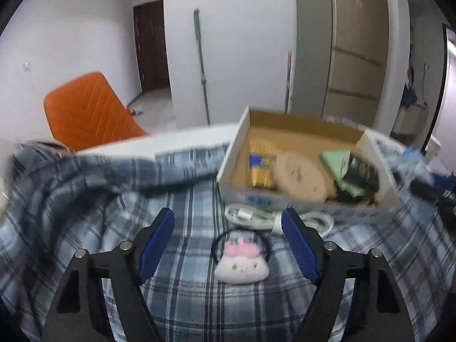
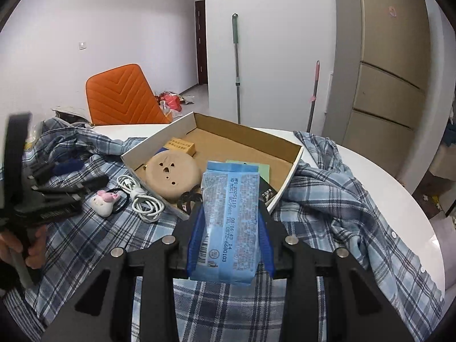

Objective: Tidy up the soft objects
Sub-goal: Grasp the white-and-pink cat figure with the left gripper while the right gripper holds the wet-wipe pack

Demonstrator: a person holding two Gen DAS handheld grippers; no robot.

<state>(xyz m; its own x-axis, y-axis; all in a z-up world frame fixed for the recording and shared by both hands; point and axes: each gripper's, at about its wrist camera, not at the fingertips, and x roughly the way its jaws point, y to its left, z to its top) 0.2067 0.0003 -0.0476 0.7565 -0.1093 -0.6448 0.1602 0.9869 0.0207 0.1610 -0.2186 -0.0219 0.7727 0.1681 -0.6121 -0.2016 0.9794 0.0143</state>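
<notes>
**Q:** Grippers first: how do the two claws stand?

**A:** Right gripper is clamped on a blue plastic packet, its blue pads pressing both long sides. The packet stands upright between them, with printed text running along it. Left gripper has its jaws spread apart with nothing pressed between them. Its picture is blurred.

**Q:** Where are the soft things?

**A:** A small white plush toy with pink ears lies on a blue plaid shirt that covers much of a white round table. The toy sits between the left gripper's open fingers, touching neither pad. A thin black loop lies around its top. Just beyond it is a coiled white cable, which lies against the near wall of an open cardboard box.

**Q:** What is inside the box?

**A:** A round tan disc with small holes, a yellow carton, a green flat item and something dark that I cannot identify. The blue packet is held in front of the box's near corner, above the shirt.

**Q:** Anything else around?

**A:** From the right wrist view, a hand at the left edge holds the left gripper's black handle. Behind the table stand an orange chair and two mop handles leaning on a white wall
</notes>
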